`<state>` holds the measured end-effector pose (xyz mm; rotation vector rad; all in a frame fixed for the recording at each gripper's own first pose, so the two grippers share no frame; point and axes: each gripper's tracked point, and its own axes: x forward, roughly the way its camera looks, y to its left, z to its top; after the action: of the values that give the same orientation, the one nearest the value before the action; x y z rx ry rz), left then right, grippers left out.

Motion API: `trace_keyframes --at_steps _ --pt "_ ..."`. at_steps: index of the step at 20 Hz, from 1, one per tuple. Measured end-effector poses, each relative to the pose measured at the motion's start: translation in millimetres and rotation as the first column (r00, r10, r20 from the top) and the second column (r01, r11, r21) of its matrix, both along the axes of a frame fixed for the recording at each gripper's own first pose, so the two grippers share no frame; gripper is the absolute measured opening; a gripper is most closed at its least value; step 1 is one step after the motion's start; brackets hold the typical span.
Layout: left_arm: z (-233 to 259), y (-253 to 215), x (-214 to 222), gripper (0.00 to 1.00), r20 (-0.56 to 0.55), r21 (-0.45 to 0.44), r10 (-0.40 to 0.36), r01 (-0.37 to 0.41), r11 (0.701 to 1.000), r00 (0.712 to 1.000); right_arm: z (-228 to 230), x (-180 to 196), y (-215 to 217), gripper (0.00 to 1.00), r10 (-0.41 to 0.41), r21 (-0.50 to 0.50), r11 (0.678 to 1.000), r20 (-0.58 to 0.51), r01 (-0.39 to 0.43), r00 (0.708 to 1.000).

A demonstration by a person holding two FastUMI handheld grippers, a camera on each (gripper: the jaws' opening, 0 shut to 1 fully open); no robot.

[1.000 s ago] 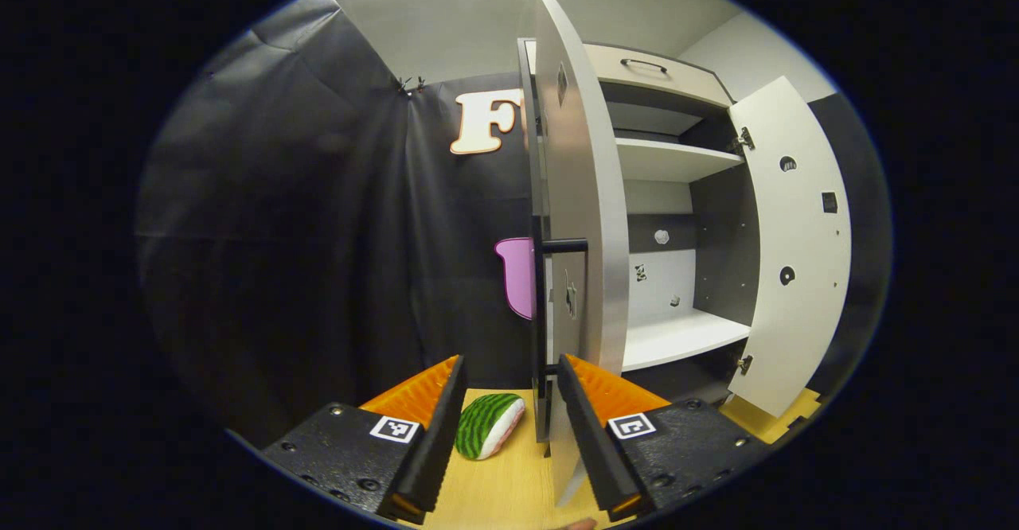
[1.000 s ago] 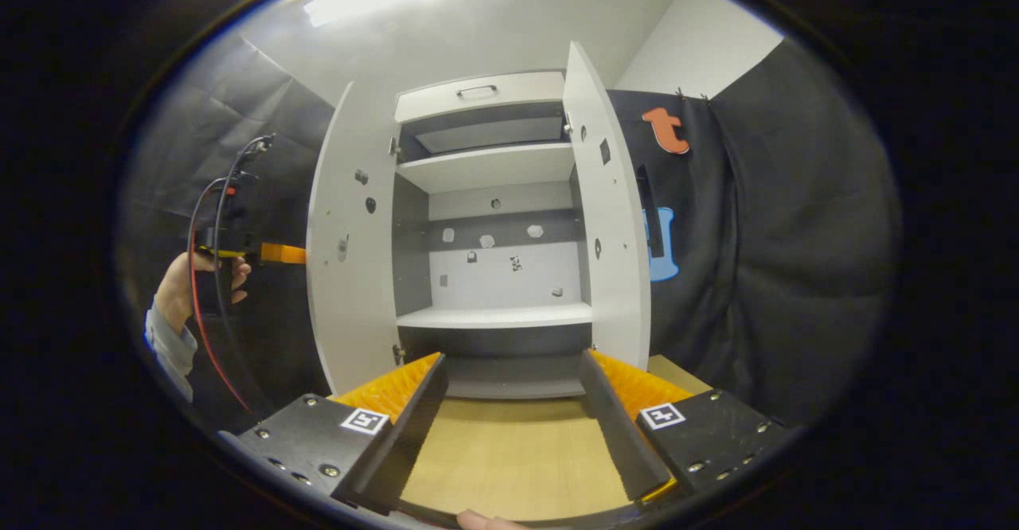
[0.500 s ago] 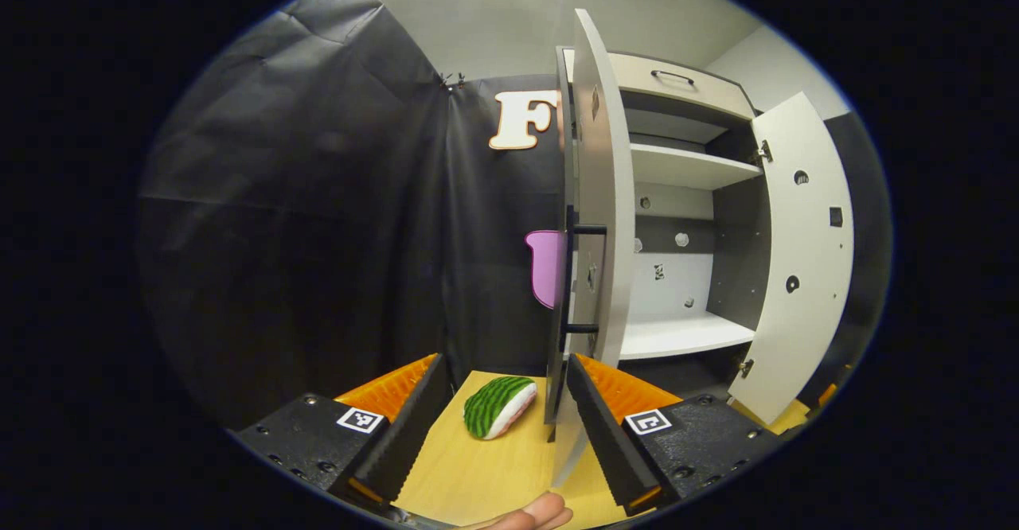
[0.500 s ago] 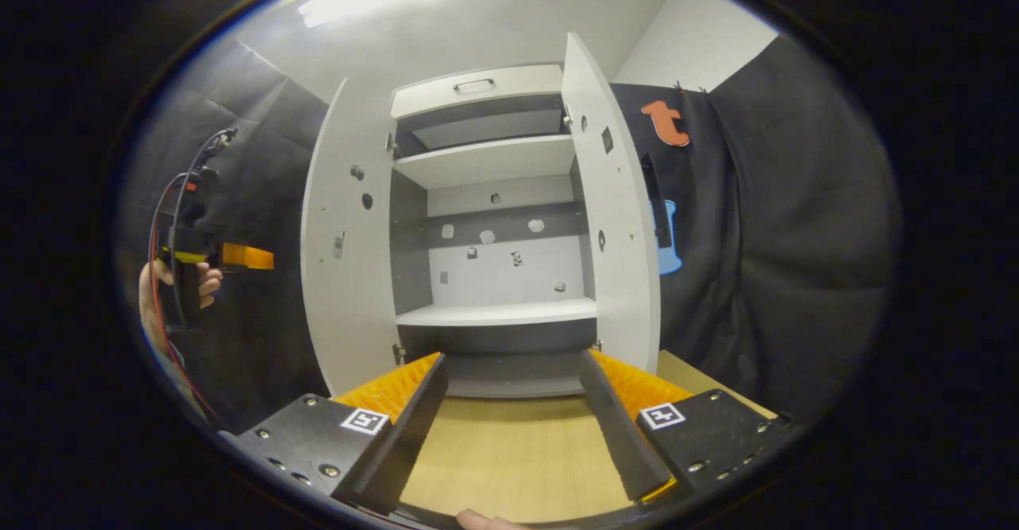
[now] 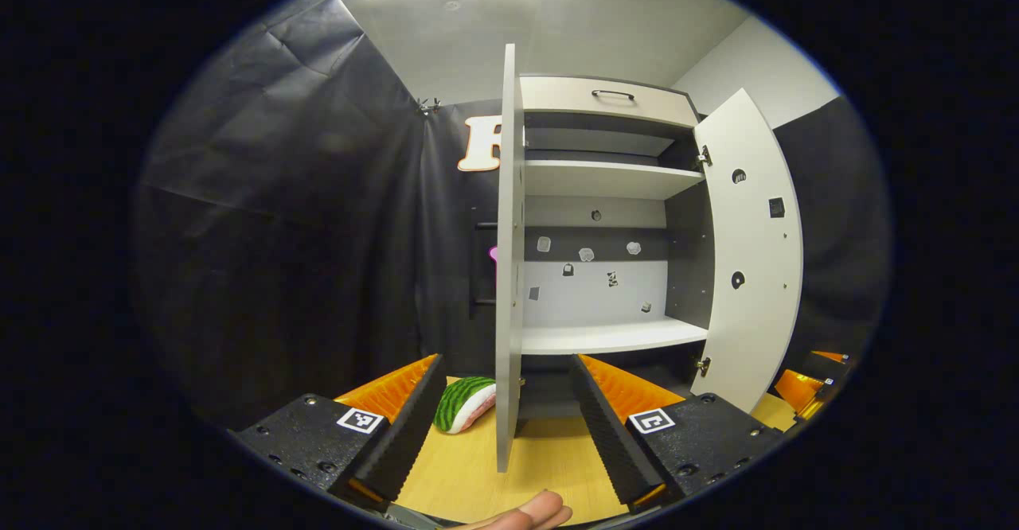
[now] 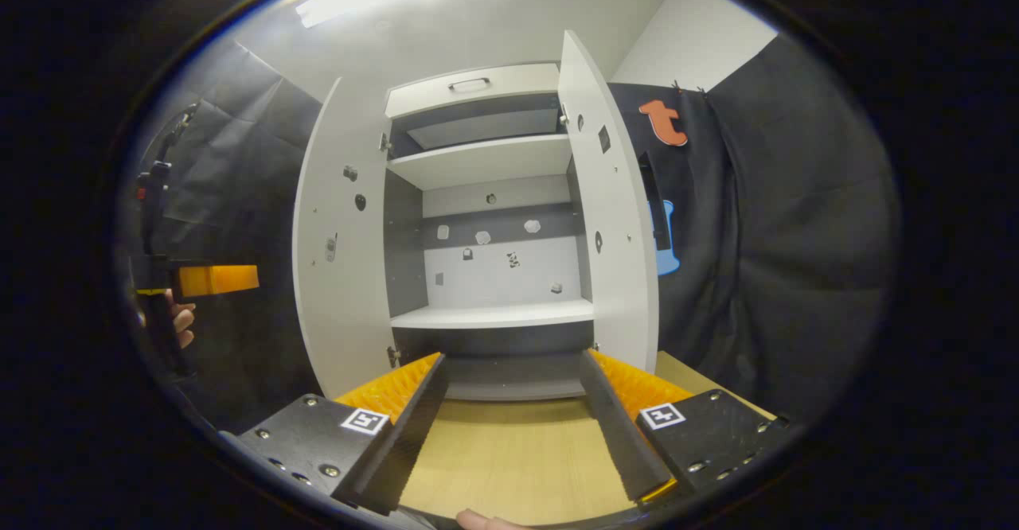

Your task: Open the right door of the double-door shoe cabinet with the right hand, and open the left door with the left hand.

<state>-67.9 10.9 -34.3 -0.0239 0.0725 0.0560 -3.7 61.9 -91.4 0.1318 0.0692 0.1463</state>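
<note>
Before the matte shoe cabinet (image 6: 486, 188), flat doors swung wide, both ridged tongs (image 5: 501, 426) (image 6: 513, 426) gape, released.

Left gripper (image 5: 503, 422): black screw-studded finger mounts, square black-and-white coded marker on each. Right gripper (image 6: 513, 426): identical black mounts, screws, square coded markers.

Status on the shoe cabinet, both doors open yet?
Done: left door and right door both stand swung wide, shelves exposed. In hand: nothing; left gripper and right gripper are open, apart from the doors. Left: nothing visible; the job looks complete.
</note>
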Motion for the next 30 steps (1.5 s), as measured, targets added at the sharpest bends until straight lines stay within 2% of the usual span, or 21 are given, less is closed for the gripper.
trace_keyframes --at_steps 1,2,3,4,6,7,8,10,11,12,13,16,23,24,25,27,28,29,30 --pt "-0.5 -10.2 -0.9 0.92 0.000 0.003 -0.011 0.011 1.000 1.000 2.7 0.7 -0.6 0.99 -0.001 -0.009 1.000 0.003 0.001 1.000" --pt "-0.2 -20.9 0.0 0.95 0.006 0.012 -0.025 0.025 1.000 1.000 5.2 0.9 -0.5 0.99 -0.001 -0.016 1.000 0.008 0.001 1.000" --pt "-2.6 -28.9 -0.3 0.92 -0.002 0.017 -0.036 0.036 0.999 0.999 9.8 0.8 0.0 0.99 0.002 -0.019 1.000 0.015 -0.001 1.000" --pt "-4.7 -35.6 -0.4 0.95 -0.006 0.008 -0.043 0.043 0.999 0.999 13.1 1.4 1.6 0.99 0.005 -0.021 1.000 0.022 -0.005 1.000" --pt "-12.0 -44.5 0.9 0.95 -0.005 -0.018 -0.036 0.036 0.999 0.999 19.9 3.1 0.0 0.99 0.000 -0.020 1.000 0.029 0.000 1.000" --pt "-17.8 -48.2 1.9 0.92 -0.009 -0.035 -0.032 0.032 0.999 0.999 23.0 5.1 -1.6 0.99 -0.010 -0.020 1.000 0.027 0.011 1.000" --pt "-26.3 -53.1 1.6 0.96 -0.019 -0.049 -0.034 0.033 0.998 0.999 25.1 6.9 -3.0 0.99 -0.019 -0.023 1.000 0.025 0.020 1.000" --pt "-38.6 -55.3 6.1 0.95 -0.034 -0.041 -0.019 0.018 0.999 0.999 27.2 7.3 -4.6 0.99 -0.031 -0.039 0.999 0.019 0.032 0.999" --pt "-43.2 -57.6 8.3 0.94 -0.043 -0.033 -0.022 0.021 0.999 0.999 28.5 6.5 -7.5 0.95 -0.043 -0.046 0.998 0.024 0.044 0.999" --pt "-43.6 -59.5 6.0 0.96 -0.048 -0.031 -0.034 0.032 0.999 0.998 29.7 5.0 -9.8 0.95 -0.053 -0.052 0.997 0.032 0.055 0.998" --pt "-42.4 -61.0 5.6 0.96 -0.044 -0.029 -0.046 0.044 0.999 0.998 31.1 4.0 -11.5 0.99 -0.061 -0.051 0.997 0.039 0.063 0.997" --pt "-40.4 -63.8 6.1 0.96 -0.034 -0.017 -0.057 0.057 0.998 0.998 30.4 0.4 -12.0 0.99 -0.054 -0.041 0.998 0.045 0.056 0.998" --pt "-39.3 -67.2 9.0 0.96 -0.044 -0.020 -0.033 0.032 0.999 0.998 37.3 -7.9 -14.9 0.99 -0.030 -0.035 0.999 0.079 0.032 0.996" --pt "-37.0 -70.7 9.4 0.94 -0.038 -0.020 -0.039 0.038 0.999 0.999 36.5 -9.3 -15.8 0.99 -0.026 -0.033 0.999 0.079 0.029 0.997" --pt "-35.5 -75.7 9.3 0.96 -0.031 -0.022 -0.046 0.045 0.999 0.998 35.1 -10.3 -17.6 0.99 -0.024 -0.032 0.999 0.078 0.027 0.997" --pt "-33.4 -83.0 10.4 0.94 -0.024 -0.040 -0.054 0.053 0.998 0.998 33.1 -12.0 -23.4 0.99 -0.028 -0.033 0.999 0.078 0.030 0.997" --pt "-32.6 -85.7 10.6 0.96 -0.024 -0.047 -0.055 0.053 0.997 0.998 32.3 -11.9 -27.1 0.95 -0.033 -0.029 0.999 0.077 0.035 0.996" --pt "-32.4 -87.6 10.9 0.94 -0.021 -0.052 -0.051 0.050 0.997 0.998 31.2 -12.4 -30.9 0.95 -0.038 -0.024 0.999 0.076 0.040 0.996" --pt "-31.8 -88.3 10.6 0.96 -0.019 -0.054 -0.049 0.048 0.997 0.999 28.9 -12.8 -33.9 0.95 -0.041 -0.019 0.999 0.073 0.042 0.997"
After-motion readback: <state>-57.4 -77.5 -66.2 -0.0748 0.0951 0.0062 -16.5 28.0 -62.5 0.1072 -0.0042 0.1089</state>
